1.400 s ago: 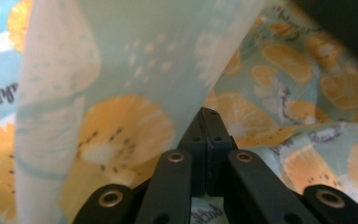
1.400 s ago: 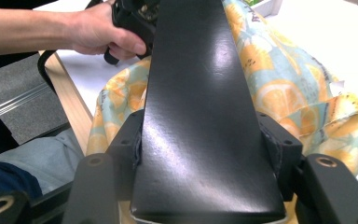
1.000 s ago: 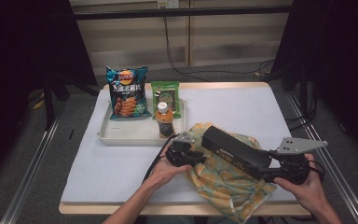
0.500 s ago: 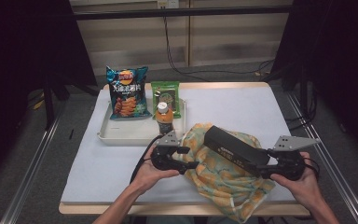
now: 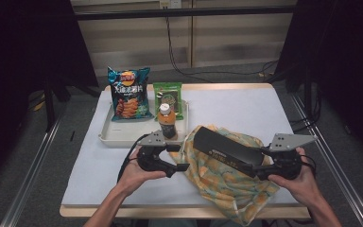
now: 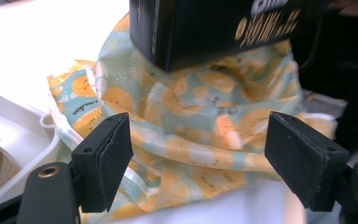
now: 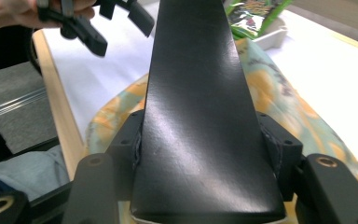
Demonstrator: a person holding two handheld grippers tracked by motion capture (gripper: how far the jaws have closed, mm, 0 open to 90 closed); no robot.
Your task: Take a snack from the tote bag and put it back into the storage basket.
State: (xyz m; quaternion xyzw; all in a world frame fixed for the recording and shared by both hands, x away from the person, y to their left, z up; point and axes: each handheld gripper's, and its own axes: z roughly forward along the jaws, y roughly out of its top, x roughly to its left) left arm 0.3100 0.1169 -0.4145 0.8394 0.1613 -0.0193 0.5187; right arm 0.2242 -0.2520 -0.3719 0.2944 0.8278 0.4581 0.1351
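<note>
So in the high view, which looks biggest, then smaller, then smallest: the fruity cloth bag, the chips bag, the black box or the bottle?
1. Fruit-print cloth bag, the biggest.
2. Black box and blue chips bag: they look about alike, and the box is nearer the camera, so no ranking.
3. Bottle, the smallest.

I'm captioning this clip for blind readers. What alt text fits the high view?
A person's right claw grips a long black box above a fruit-print cloth bag on a white table. The left claw is open beside the bag, near a tray holding chips, a green packet and a bottle.
</note>
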